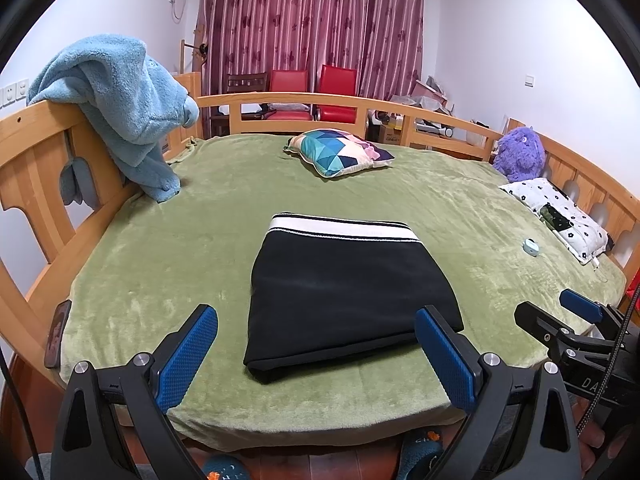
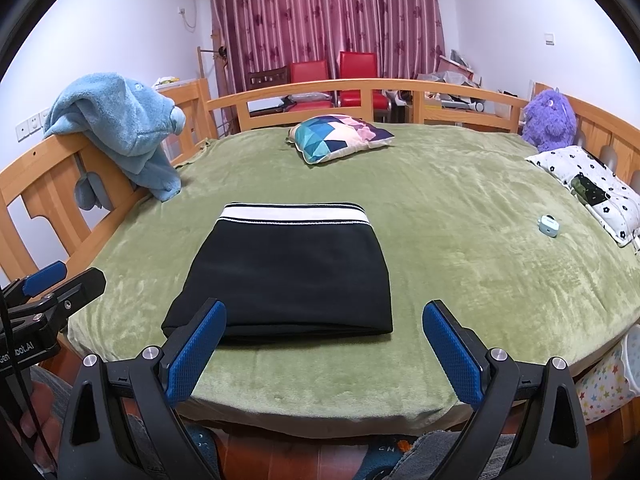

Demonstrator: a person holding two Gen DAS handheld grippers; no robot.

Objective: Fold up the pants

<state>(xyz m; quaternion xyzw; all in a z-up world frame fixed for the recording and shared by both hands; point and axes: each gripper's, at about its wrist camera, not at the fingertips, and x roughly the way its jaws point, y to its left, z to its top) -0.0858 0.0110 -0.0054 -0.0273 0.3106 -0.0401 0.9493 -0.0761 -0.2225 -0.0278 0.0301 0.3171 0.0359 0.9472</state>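
Note:
The black pants (image 1: pixel 344 288) (image 2: pixel 288 276) lie folded into a neat rectangle on the green bed cover (image 1: pixel 160 248) (image 2: pixel 460 264), white striped waistband at the far edge. My left gripper (image 1: pixel 316 344) hovers open just short of the pants' near edge, nothing between its blue pads. My right gripper (image 2: pixel 324 340) is open too, held back from the near fold, its left pad overlapping the pants' near-left corner in view. Each gripper shows at the other view's side edge: the right gripper (image 1: pixel 560 312) and the left gripper (image 2: pixel 60 280).
A wooden bed rail (image 1: pixel 48 152) rings the mattress, with a blue towel (image 1: pixel 124 104) draped on its left. A patterned cushion (image 1: pixel 340 152), purple plush toy (image 1: pixel 520 156), flowered pillow (image 1: pixel 560 216) and small blue object (image 1: pixel 531 246) lie further back. A phone (image 1: pixel 58 332) rests on the left rail.

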